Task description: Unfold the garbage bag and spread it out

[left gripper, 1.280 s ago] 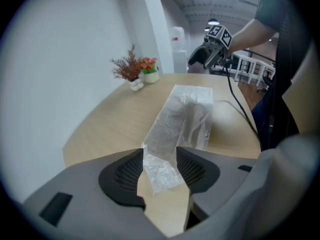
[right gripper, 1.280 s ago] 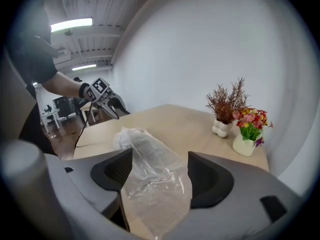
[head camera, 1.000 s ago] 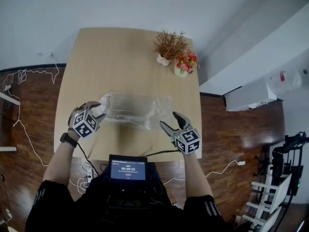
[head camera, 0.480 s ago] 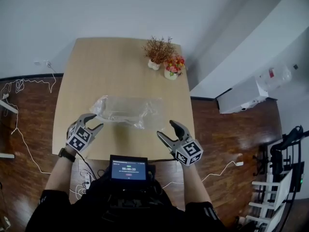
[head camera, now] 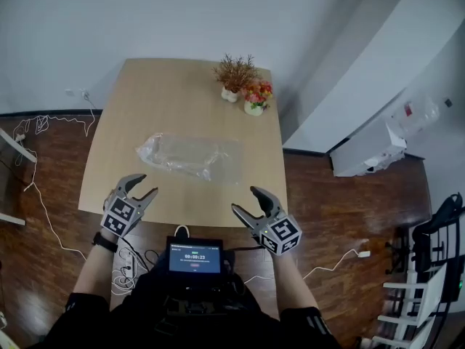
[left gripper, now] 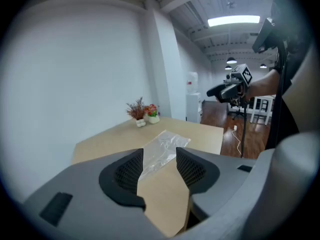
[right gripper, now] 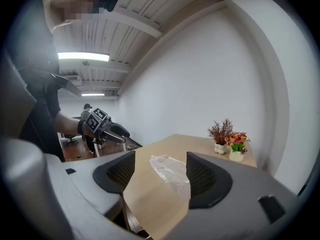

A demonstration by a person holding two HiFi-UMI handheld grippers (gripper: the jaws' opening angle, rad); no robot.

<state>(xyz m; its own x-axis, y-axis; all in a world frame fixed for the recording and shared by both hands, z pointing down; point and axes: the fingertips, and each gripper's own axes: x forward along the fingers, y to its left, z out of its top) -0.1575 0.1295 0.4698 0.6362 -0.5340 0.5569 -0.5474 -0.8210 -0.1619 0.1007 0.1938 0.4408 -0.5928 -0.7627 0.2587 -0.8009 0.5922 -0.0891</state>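
A clear plastic garbage bag [head camera: 190,155] lies flat and crumpled in the middle of the wooden table [head camera: 145,93]; it also shows as the bag [left gripper: 162,148] in the left gripper view and the bag [right gripper: 171,170] in the right gripper view. My left gripper [head camera: 140,187] hovers open at the table's near left edge, well short of the bag, nothing between its pads. My right gripper [head camera: 247,205] hangs at the near right edge, also apart from the bag; its jaws are closing with nothing between them.
Two small potted plants [head camera: 243,86] stand at the table's far right corner. A tablet [head camera: 194,256] sits at the person's chest below the near edge. Cables [head camera: 43,122] trail over the wooden floor at left. A white unit [head camera: 367,151] stands at right.
Both grippers have pulled back toward the person, off the bag to the table's near edge. The left gripper let go of the bag's left end, and the bag now lies free.
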